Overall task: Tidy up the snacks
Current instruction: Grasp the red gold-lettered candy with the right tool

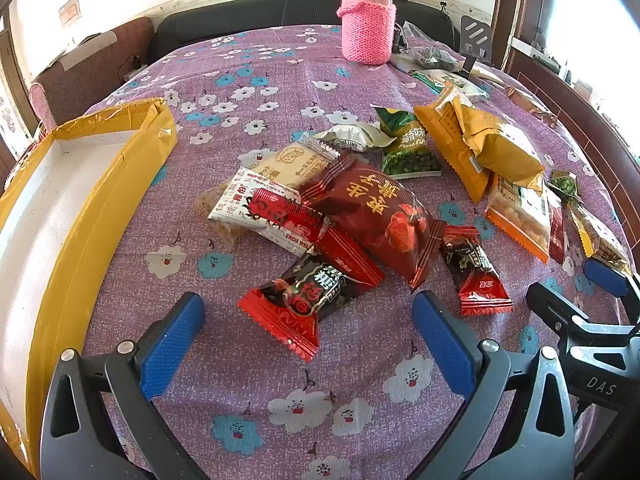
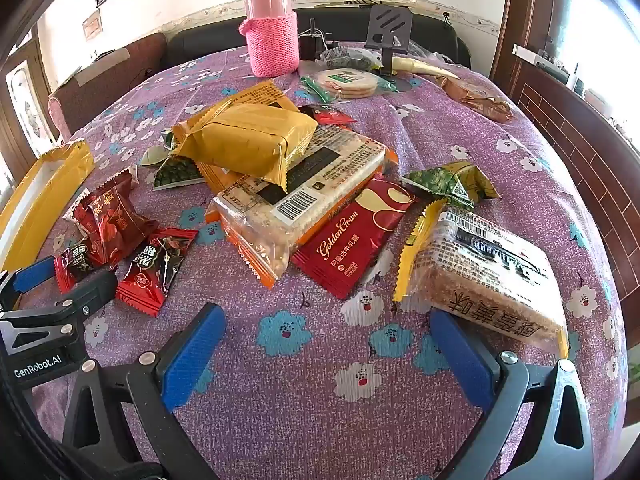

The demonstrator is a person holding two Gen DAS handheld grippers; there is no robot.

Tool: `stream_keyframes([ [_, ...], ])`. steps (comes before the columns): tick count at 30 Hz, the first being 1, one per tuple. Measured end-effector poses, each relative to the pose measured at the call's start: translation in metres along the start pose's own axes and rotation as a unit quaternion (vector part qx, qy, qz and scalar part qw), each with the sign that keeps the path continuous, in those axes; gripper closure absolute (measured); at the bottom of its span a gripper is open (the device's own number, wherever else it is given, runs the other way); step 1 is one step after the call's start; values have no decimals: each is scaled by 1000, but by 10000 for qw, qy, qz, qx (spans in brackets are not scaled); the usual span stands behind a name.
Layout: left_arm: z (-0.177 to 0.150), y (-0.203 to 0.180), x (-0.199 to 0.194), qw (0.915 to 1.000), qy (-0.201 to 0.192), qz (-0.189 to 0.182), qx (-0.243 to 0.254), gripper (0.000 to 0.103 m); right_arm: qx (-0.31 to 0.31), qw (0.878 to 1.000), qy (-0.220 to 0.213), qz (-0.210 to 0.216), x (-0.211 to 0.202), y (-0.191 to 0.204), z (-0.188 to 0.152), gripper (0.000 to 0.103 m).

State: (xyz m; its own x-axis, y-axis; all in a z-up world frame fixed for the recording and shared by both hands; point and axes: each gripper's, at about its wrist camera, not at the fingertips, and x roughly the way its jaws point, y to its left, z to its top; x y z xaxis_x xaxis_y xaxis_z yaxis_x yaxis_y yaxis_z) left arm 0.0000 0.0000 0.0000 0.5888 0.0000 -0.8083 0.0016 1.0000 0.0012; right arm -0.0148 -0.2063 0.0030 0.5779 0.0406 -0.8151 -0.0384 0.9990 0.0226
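Note:
Several snack packets lie scattered on a purple flowered tablecloth [image 1: 280, 80]. My left gripper [image 1: 308, 344] is open and empty, just short of a red-and-black candy packet [image 1: 306, 300]. Behind it lie a large dark red packet [image 1: 376, 216] and a white-and-red packet [image 1: 260, 212]. A yellow box [image 1: 100, 208] with a white inside stands open at the left. My right gripper [image 2: 328, 352] is open and empty, close to a clear rice-cake packet [image 2: 488, 272] by its right finger. A red GoldenGown packet [image 2: 352, 240] and a gold-wrapped packet [image 2: 248, 140] lie ahead.
A pink thermos [image 2: 272, 28] in a knitted sleeve stands at the far table edge beside a black phone stand [image 2: 390, 32]. A dark sofa [image 1: 240, 20] lies beyond. A wooden door frame [image 2: 568, 128] is at the right. The yellow box also shows in the right wrist view [image 2: 44, 192].

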Motion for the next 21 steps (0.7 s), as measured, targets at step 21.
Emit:
stream_keyframes([
  [21, -6, -4, -7, 9957, 381, -449, 710, 0, 129, 9996, 225, -65, -3, 2, -4, 0],
])
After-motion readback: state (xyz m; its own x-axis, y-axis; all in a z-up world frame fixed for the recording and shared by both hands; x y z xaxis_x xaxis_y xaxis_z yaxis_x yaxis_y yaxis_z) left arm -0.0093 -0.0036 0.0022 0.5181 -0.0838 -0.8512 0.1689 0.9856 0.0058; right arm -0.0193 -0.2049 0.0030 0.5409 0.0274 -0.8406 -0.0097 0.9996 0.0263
